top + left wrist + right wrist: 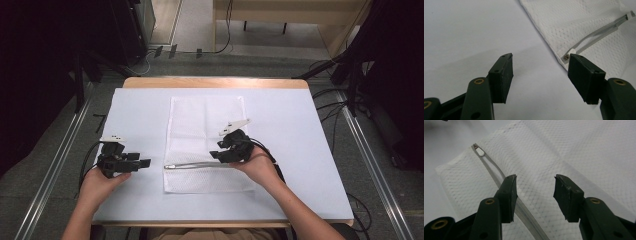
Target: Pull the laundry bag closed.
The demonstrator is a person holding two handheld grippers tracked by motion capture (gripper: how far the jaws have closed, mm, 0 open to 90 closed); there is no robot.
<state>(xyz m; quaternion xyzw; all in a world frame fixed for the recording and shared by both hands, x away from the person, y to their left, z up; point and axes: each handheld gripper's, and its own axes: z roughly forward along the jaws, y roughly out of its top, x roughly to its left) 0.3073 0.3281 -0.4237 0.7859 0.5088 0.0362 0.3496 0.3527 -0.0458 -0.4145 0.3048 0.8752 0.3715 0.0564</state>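
A white mesh bag point(205, 130) lies flat in the middle of the white-covered table point(290, 125). A grey zipper point(195, 165) runs across it near its front edge. My left gripper point(141, 159) rests on the table left of the bag, pointing at it, open and empty. In the left gripper view the jaws point(540, 60) stand wide, just short of the bag's corner and the zipper's end point(569, 53). My right gripper point(216, 149) hovers over the bag's right part, pointing left. Its jaws point(535, 180) are open over the mesh point(564, 152), the left one just above the zipper point(491, 167), with nothing between them.
The wooden table edge point(215, 82) shows at the back. Bare white cover lies on both sides of the bag. Cables point(330, 107) and dark stands sit on the floor around the table.
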